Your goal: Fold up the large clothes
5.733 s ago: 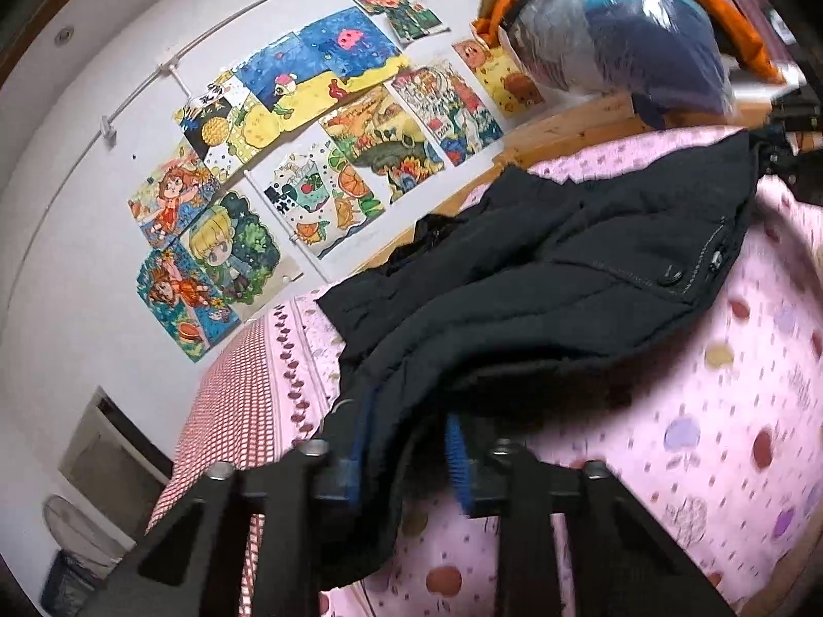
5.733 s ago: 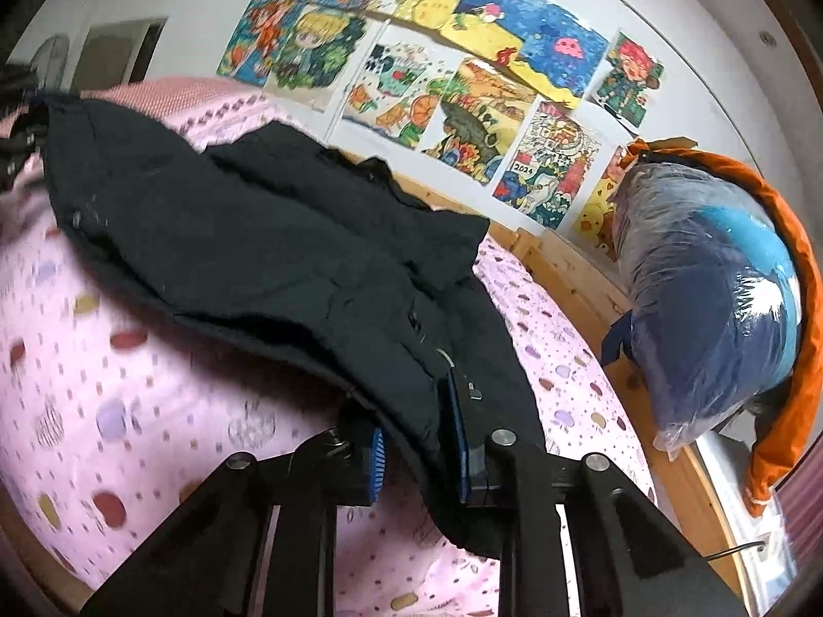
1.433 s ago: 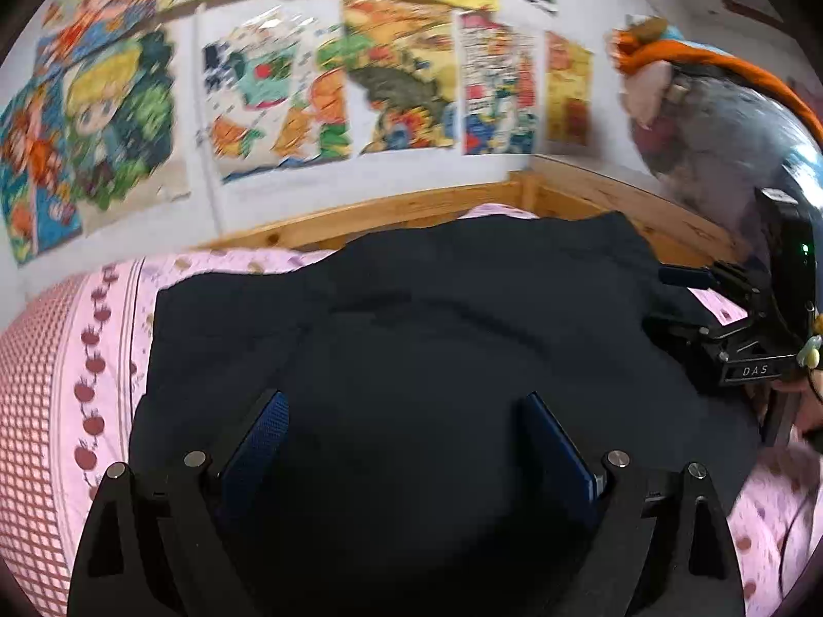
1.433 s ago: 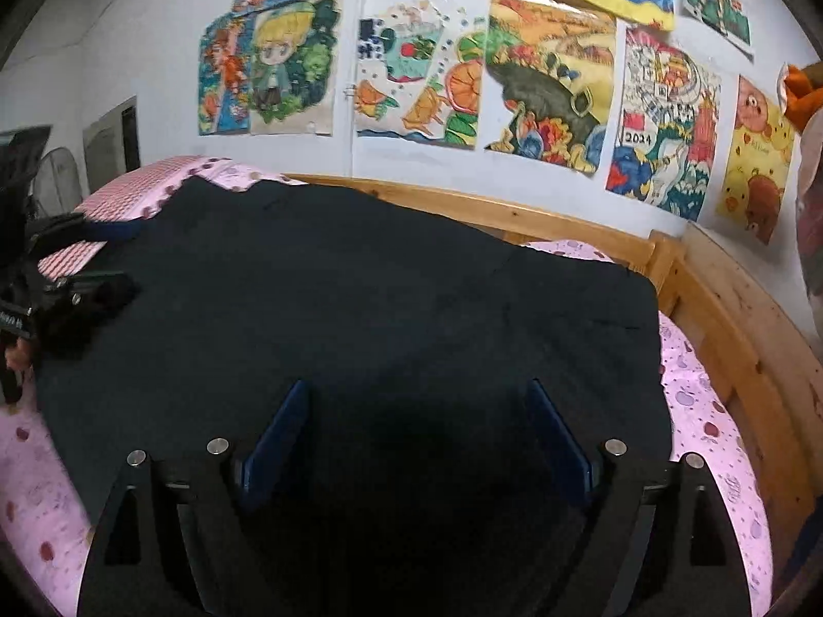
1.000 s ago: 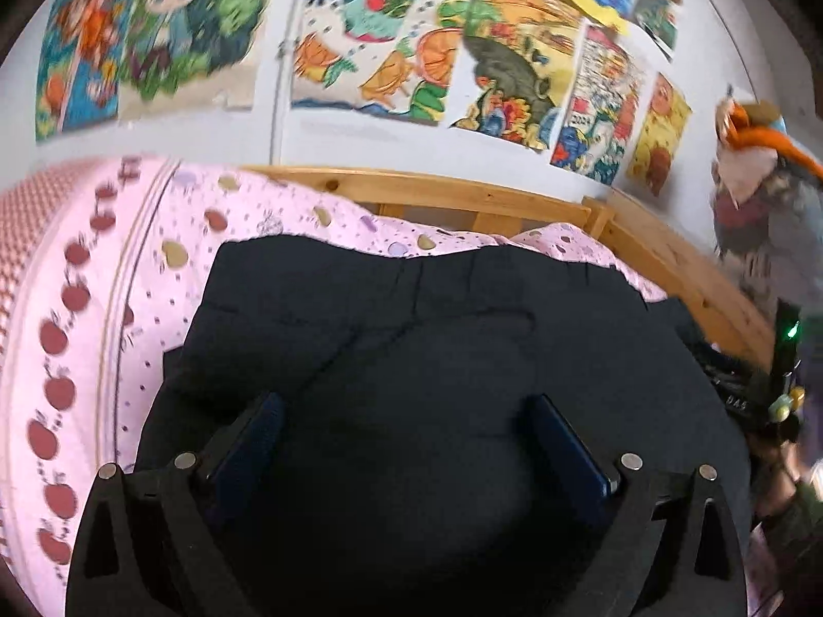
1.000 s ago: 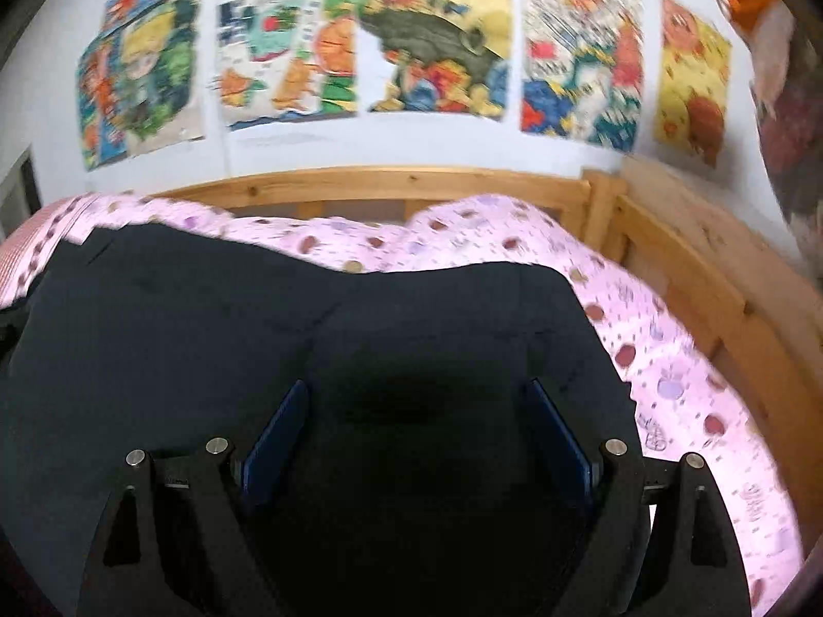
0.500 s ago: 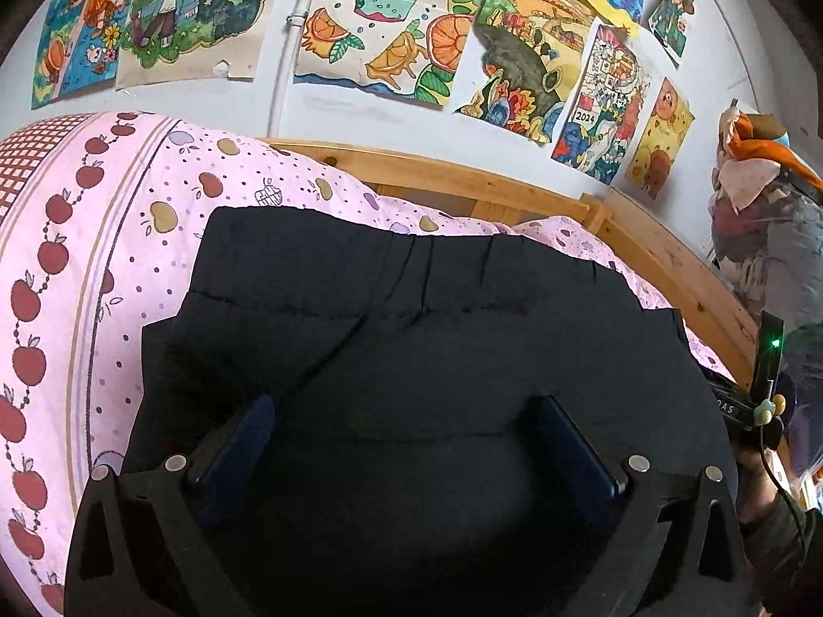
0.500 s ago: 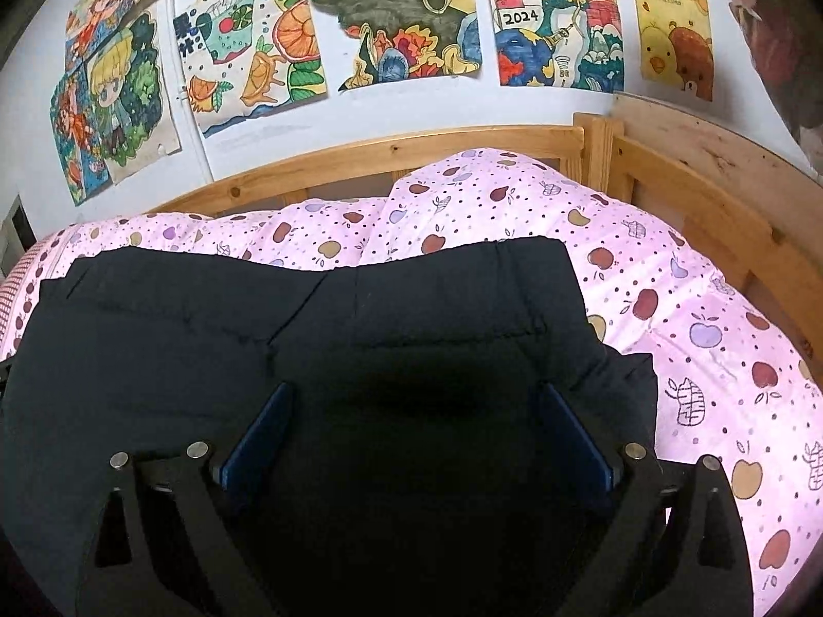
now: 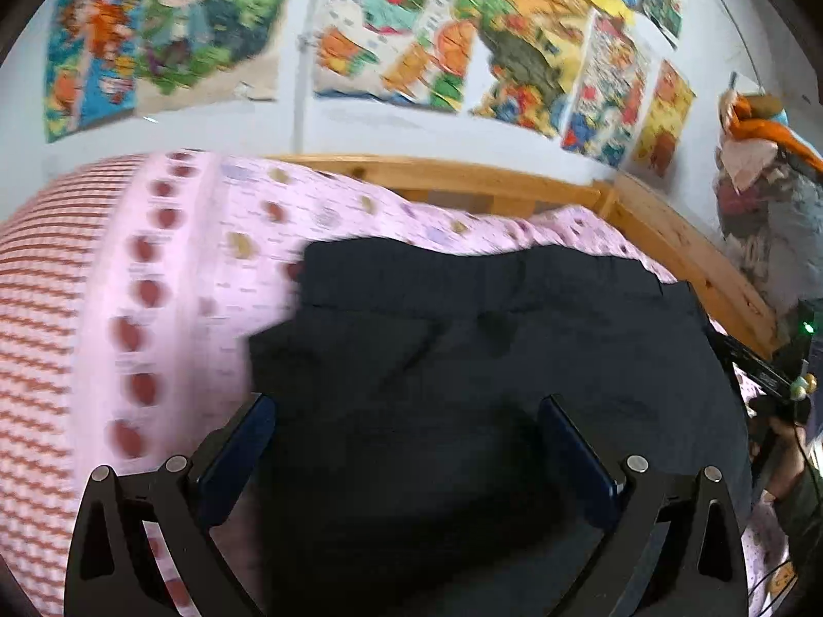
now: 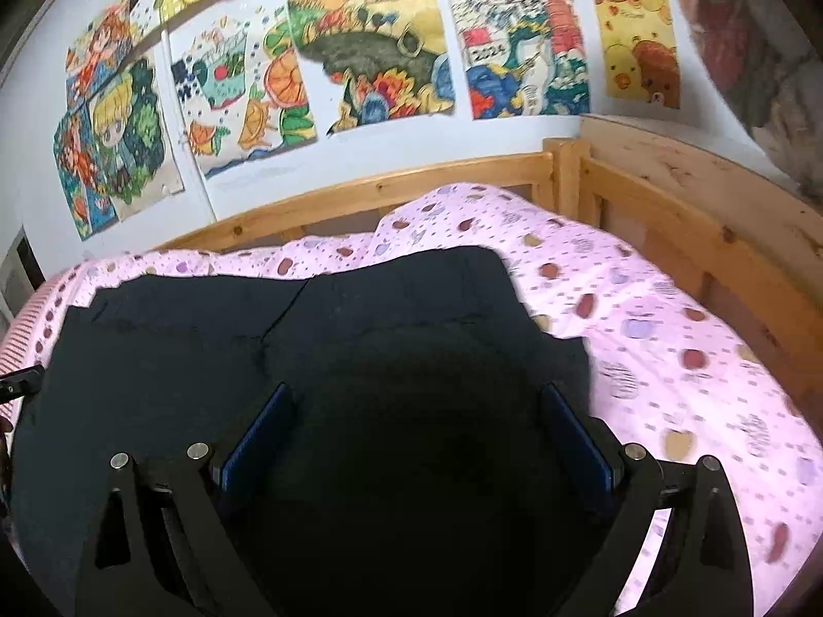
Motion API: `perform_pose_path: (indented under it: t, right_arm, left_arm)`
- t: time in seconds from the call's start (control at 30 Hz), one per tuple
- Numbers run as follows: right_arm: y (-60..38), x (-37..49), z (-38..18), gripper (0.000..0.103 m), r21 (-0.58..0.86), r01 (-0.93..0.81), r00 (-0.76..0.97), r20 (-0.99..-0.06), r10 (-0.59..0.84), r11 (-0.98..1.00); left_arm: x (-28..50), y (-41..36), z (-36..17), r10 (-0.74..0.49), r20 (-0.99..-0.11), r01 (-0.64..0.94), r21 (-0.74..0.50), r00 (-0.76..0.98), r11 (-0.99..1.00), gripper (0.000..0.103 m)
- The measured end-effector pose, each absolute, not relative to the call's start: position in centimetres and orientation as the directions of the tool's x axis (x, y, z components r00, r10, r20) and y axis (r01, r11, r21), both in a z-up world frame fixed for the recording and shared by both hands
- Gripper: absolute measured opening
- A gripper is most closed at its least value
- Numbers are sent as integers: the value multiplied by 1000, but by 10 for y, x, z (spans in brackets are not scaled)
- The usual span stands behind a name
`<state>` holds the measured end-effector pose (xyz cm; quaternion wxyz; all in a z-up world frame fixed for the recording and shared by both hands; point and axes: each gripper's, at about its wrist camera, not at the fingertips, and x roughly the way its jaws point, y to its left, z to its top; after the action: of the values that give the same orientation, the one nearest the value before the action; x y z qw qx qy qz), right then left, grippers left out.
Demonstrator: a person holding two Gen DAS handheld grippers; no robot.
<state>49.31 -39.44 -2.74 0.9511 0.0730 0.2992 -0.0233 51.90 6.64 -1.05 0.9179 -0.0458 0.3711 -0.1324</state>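
Both grippers, left gripper [image 9: 406, 442] and right gripper [image 10: 416, 432], fingers wide, holding nothing, over the folded black garment [image 10: 319, 360]; next fold needs its 3 o'clock edge gripped.

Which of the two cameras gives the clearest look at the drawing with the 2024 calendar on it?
The right wrist view: the 2024 drawing is sharp, nearly head-on, and its number is readable. In the left wrist view the same drawing sits off to the side, blurred and unreadable.
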Motion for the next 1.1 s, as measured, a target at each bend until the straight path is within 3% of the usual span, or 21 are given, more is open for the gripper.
perform_pose_path:
  t: [0.23, 0.47, 0.6, 0.73, 0.83, 1.1]
  right_arm:
    - [-427, 449, -8, 94, 138, 68, 851, -525, 15, 988]
    - [-463, 452, -23, 94, 127, 54, 799, -600, 33, 990]
    - [-477, 471, -45, 94, 198, 28, 759, -641, 108, 980]
    - [-473, 489, -63, 95, 222, -27, 721, -672, 172, 975]
    - [-471, 498, -76, 102, 282, -72, 689, -680, 252, 957]
    - [-461, 498, -108, 102, 464, -221, 621, -611, 491, 858]
  left_arm:
    - [505, 111, -25, -219, -726, 155, -154, 651, 976, 103]
    - [504, 115, -49, -432, -716, 306, -309, 548, 901, 103]
    - [513, 120, -62, -519, -691, 310, -416, 503, 855, 103]
    - [516, 119, -73, -534, -688, 324, -425, 491, 845, 103]
    - [516, 118, -81, -543, -686, 334, -428, 485, 840, 103]
    - [505, 116, -96, -587, -638, 394, -437, 498, 809, 103]
